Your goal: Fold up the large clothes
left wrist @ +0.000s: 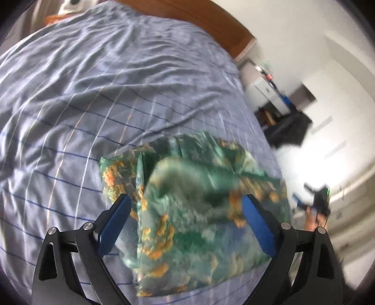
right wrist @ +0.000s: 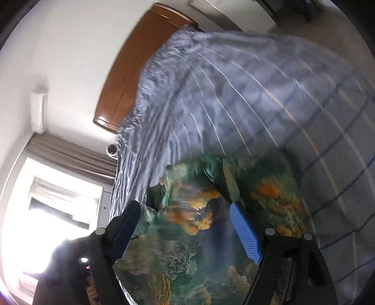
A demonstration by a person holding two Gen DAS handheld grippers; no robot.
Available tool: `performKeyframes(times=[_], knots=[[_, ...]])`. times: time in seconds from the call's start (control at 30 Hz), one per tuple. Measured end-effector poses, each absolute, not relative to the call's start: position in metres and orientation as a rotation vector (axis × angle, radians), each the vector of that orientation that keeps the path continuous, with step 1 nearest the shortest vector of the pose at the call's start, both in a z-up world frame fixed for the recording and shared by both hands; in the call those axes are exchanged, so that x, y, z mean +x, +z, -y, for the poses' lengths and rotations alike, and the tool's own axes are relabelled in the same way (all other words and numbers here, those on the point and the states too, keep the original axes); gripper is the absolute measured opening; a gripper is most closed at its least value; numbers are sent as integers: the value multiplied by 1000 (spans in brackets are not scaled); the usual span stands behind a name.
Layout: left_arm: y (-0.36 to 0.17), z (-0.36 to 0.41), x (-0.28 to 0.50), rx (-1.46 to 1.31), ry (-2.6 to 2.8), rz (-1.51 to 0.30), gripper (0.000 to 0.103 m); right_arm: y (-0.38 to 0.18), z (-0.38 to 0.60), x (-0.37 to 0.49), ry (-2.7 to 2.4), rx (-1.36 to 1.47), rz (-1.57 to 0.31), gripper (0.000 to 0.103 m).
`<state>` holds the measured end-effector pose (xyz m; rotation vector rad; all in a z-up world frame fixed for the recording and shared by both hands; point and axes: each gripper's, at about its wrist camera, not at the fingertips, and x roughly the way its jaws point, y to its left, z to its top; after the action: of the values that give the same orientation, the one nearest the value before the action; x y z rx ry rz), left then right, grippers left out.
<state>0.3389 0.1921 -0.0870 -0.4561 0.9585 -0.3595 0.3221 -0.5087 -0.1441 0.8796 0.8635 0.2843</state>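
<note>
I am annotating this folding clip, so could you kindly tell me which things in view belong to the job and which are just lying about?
Part of the job:
- green and orange patterned garment, bunched on the bed
- left gripper, open above it
- right gripper, open above it
- striped bed sheet, the work surface

Just lying about:
- wooden headboard
- white cabinet
- curtain

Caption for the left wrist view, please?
Open left hand-held gripper above a bunched green-and-orange garment on a striped blue bedsheet.
</note>
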Motion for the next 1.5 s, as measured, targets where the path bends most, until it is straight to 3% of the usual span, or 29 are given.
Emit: performKeyframes(times=[0.13,0.27,0.33,0.4,0.43,0.47,0.5,0.53,0.57,0.6,0.63,0.83,1.03,1.17,1.3,1.5], knots=[[-110,-166,334,-211,-301,-1043,95,-128,489,324,253,597,-920,81],[-133,-133,351,-48,-231,-1078,86,-135,444,337,225,282,-1021,81],[-139,-123,365,-24,-215,-1089,86,-137,430,341,220,215,-1026,81],[-146,-114,377,3,-175,-1098,79,-144,422,350,155,155,-1042,81],[-149,-111,381,10,-158,-1100,65,-151,421,358,109,144,-1064,81],[-151,-110,383,8,-149,-1109,37,-156,421,363,80,147,-1084,81],[-152,-110,383,9,-138,-1113,21,-161,421,366,65,160,-1095,80],[-150,-110,382,13,-125,-1107,13,-164,420,367,69,169,-1097,71],[-145,-111,377,13,-119,-1085,11,-164,418,366,57,145,-1090,35],[-140,-110,374,22,-112,-1062,10,-161,415,364,28,107,-1077,15],[-133,-111,371,35,-95,-1037,10,-158,415,362,13,93,-1061,12],[-58,-133,379,-78,-34,-826,9,-93,422,354,-76,25,-846,10],[-57,-126,422,-76,85,-716,9,-49,412,385,-129,-44,-661,9],[-121,-121,449,-38,150,-784,10,-88,408,414,-167,-120,-724,9],[-177,-125,446,-35,160,-841,11,-164,403,425,-169,-178,-839,9],[-195,-128,448,-81,159,-832,15,-219,412,429,-141,-76,-891,9]])
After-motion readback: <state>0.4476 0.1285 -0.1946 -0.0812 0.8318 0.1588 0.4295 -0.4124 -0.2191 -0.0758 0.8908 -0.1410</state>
